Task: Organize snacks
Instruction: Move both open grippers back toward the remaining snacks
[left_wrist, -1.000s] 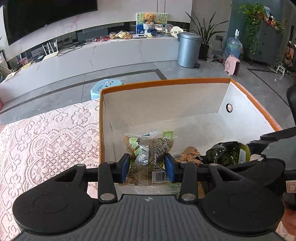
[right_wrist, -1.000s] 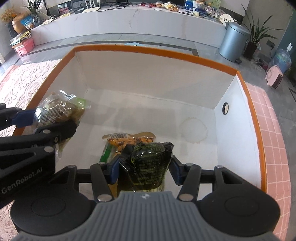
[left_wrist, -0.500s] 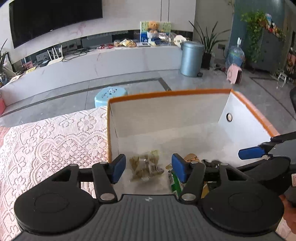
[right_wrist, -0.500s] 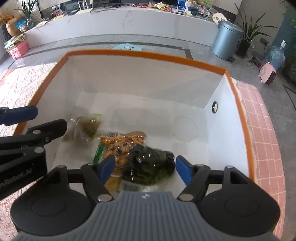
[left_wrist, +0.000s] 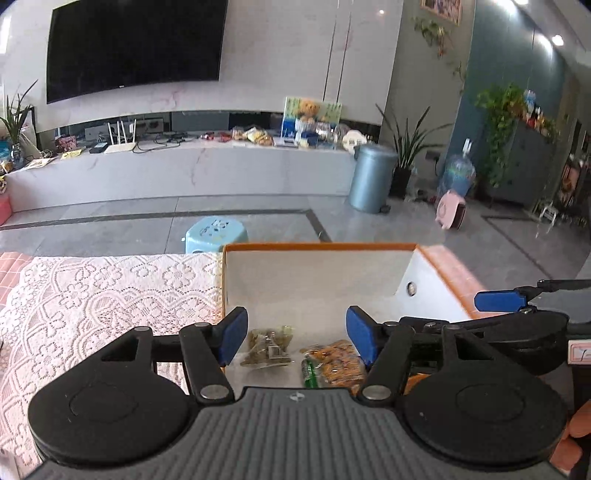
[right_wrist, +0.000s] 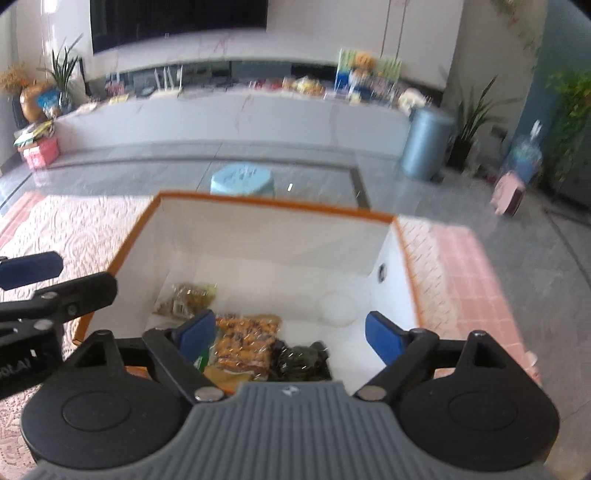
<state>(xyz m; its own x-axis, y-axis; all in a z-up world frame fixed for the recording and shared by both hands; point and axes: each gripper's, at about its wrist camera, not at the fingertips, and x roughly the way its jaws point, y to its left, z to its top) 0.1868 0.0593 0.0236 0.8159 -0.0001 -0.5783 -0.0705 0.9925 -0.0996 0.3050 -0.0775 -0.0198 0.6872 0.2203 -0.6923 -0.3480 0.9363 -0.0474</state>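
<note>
A white box with an orange rim (left_wrist: 317, 246) (right_wrist: 273, 204) stands on the table. In it lie a clear brown snack packet (left_wrist: 267, 347) (right_wrist: 184, 299), an orange snack packet (left_wrist: 338, 363) (right_wrist: 243, 343) and a dark green packet (right_wrist: 301, 360). My left gripper (left_wrist: 297, 338) is open and empty above the box's near left part. My right gripper (right_wrist: 288, 334) is open and empty above the near side of the box, over the orange and dark packets. The left gripper shows at the left edge of the right wrist view (right_wrist: 55, 280).
A white lace cloth (left_wrist: 92, 302) covers the table left of the box; pink checked cloth (right_wrist: 461, 266) lies to its right. A light blue stool (left_wrist: 216, 232) stands on the floor beyond the table. A grey bin (left_wrist: 371, 177) stands by the far counter.
Both grippers opened and let their packets fall into the box. Both have since risen and tilted up, so the box looks smaller and lower in view.
</note>
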